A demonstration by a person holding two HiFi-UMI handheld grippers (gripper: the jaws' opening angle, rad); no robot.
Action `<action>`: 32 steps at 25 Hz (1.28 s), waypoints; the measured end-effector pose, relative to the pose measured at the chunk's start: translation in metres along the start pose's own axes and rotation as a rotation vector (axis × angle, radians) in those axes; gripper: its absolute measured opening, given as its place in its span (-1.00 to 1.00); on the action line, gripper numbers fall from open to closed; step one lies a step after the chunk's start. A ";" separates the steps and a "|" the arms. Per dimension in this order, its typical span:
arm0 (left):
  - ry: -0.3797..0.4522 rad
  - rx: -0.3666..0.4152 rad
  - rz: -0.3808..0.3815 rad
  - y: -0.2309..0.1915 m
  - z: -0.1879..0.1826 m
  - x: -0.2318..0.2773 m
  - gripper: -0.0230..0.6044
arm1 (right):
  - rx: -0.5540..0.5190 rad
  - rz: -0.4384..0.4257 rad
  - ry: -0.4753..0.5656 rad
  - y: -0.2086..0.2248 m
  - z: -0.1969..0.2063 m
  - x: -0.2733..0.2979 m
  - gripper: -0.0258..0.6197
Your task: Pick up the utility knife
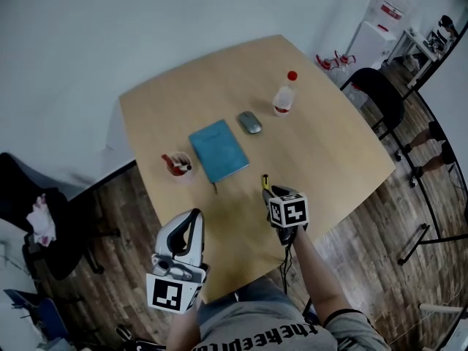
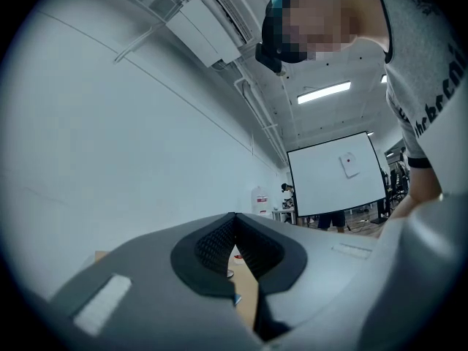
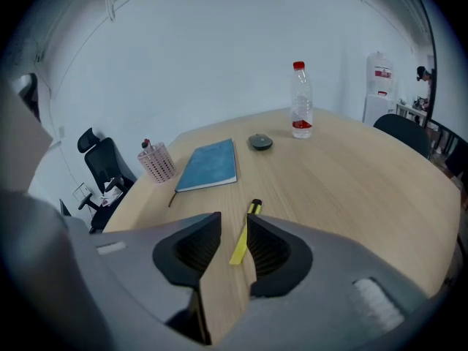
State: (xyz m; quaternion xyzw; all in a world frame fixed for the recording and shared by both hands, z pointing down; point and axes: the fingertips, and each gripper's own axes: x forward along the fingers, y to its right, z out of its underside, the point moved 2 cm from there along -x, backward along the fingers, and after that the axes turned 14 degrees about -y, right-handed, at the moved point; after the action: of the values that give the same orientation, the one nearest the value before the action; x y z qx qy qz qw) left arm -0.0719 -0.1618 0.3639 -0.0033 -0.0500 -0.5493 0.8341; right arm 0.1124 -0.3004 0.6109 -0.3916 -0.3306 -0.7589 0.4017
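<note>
Right gripper [image 3: 234,224] tilts down over the table [image 1: 329,130], jaws well apart and holding nothing, with the utility knife [image 3: 244,237] lying flat between them near the table's near edge, short of the blue notebook [image 3: 210,164]. Left gripper [image 2: 235,219] is closed and empty by that same edge. The knife looks light, stiff and slim with a smooth yellow body, so pinching across mid-handle, clear of the dark tip, seems safest.
</note>
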 end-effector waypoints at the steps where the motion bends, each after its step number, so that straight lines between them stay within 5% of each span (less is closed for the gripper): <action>1: -0.006 -0.004 -0.006 -0.002 0.002 -0.001 -0.93 | -0.001 0.006 -0.016 0.002 0.001 0.005 -0.55; 15: -0.052 -0.030 -0.073 -0.026 0.018 -0.009 -0.93 | -0.033 0.148 -0.164 0.020 0.004 0.051 -0.52; 21: -0.051 -0.033 -0.072 -0.031 0.017 -0.007 -0.93 | -0.046 0.167 -0.157 0.018 0.005 0.050 -0.54; 23: -0.054 -0.031 -0.067 -0.032 0.016 -0.007 -0.93 | -0.052 0.179 -0.144 0.018 0.003 0.049 -0.74; 32: -0.062 -0.022 -0.054 -0.038 0.017 -0.012 -0.93 | -0.015 0.143 -0.075 0.005 0.008 0.042 -0.75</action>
State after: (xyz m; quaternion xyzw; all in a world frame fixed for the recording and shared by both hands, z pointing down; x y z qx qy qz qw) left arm -0.1126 -0.1650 0.3777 -0.0282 -0.0699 -0.5715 0.8171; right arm 0.1041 -0.3107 0.6514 -0.4455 -0.3106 -0.7155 0.4394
